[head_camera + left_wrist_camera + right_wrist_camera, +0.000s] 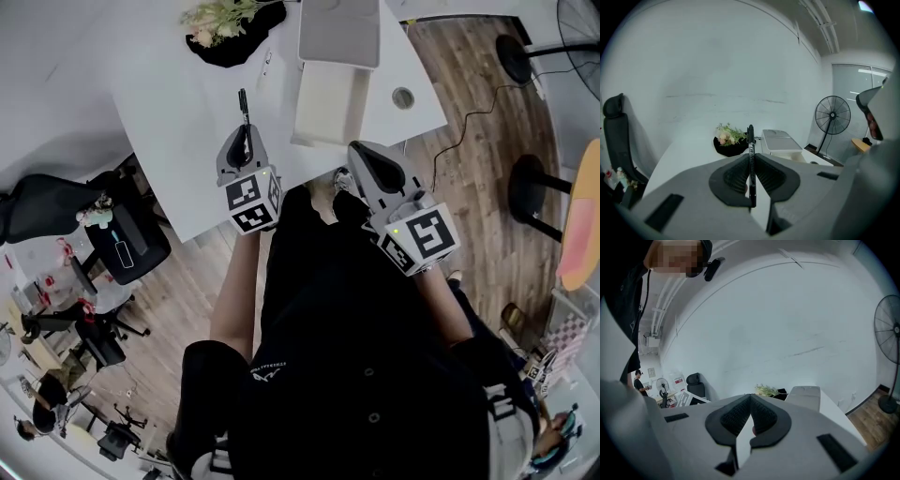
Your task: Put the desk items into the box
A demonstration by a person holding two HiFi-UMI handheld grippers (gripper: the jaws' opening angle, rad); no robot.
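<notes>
Person in a black top (375, 375) with short sleeves and tiny white print, grey left gripper (242, 131), grey right gripper (355, 148), white cubes (253, 202) with black square marks, black bumpy pads (733, 176).

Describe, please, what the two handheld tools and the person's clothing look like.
The left tool and right tool are grey, wedge-shaped shells with black ribbed pads. Each carries a white cube printed with black square markers. The person wears a black short-sleeved top.
</notes>
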